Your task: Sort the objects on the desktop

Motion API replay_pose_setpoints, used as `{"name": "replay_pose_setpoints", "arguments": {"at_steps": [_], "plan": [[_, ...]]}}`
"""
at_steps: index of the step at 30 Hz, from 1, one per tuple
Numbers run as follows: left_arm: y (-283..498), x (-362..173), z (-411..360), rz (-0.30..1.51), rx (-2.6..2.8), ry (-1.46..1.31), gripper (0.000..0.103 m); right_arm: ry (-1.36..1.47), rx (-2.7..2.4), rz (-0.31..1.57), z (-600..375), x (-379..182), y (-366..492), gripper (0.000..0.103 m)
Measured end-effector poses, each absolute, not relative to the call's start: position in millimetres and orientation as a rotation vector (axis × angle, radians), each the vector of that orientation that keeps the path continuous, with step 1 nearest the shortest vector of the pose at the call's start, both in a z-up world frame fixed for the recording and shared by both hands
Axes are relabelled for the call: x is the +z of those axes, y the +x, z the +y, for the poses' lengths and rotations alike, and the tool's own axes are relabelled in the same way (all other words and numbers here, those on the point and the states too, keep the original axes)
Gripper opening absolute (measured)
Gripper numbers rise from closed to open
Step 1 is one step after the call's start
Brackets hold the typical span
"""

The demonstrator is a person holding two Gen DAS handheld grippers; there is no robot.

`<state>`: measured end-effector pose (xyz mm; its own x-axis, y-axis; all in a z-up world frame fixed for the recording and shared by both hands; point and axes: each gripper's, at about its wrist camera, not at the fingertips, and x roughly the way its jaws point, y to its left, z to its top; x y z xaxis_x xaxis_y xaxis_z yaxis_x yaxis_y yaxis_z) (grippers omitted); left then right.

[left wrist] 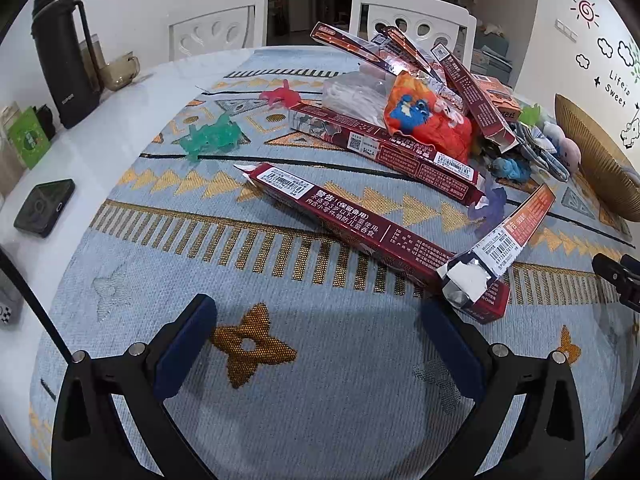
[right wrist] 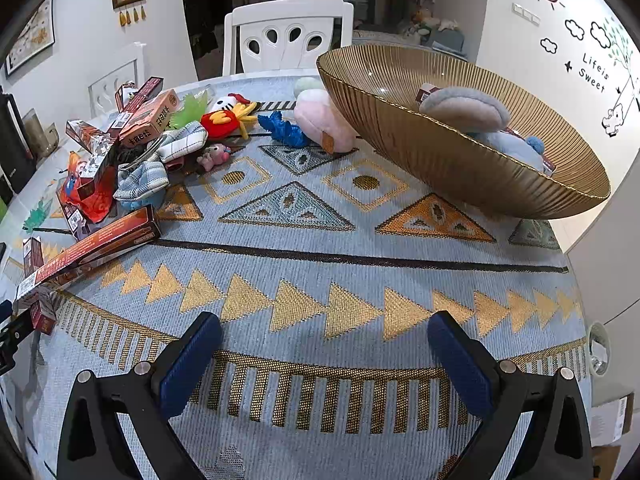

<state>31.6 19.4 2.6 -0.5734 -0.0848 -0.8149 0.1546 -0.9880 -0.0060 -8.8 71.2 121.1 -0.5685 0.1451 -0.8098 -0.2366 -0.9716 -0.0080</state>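
My left gripper is open and empty above the blue patterned cloth, just short of a long dark red box. Behind it lies a heap of red boxes, an orange bag, a green toy, a red toy and a purple toy. My right gripper is open and empty over bare cloth. A ribbed gold bowl at the right holds a grey plush and a blue plush. Plush toys and boxes lie at the left.
A black flask, a glass mug, a green box and a black device stand on the white table at the left. White chairs stand behind the table. The table edge runs at the right.
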Motion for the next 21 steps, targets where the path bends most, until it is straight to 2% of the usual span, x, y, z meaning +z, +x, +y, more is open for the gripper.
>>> {"name": "replay_pose_setpoints", "arguments": {"at_steps": [21], "plan": [[31.8, 2.3, 19.1, 0.114, -2.670, 1.377, 0.103, -1.327, 2.599, 0.150, 72.5, 121.1, -9.8, 0.103]]}}
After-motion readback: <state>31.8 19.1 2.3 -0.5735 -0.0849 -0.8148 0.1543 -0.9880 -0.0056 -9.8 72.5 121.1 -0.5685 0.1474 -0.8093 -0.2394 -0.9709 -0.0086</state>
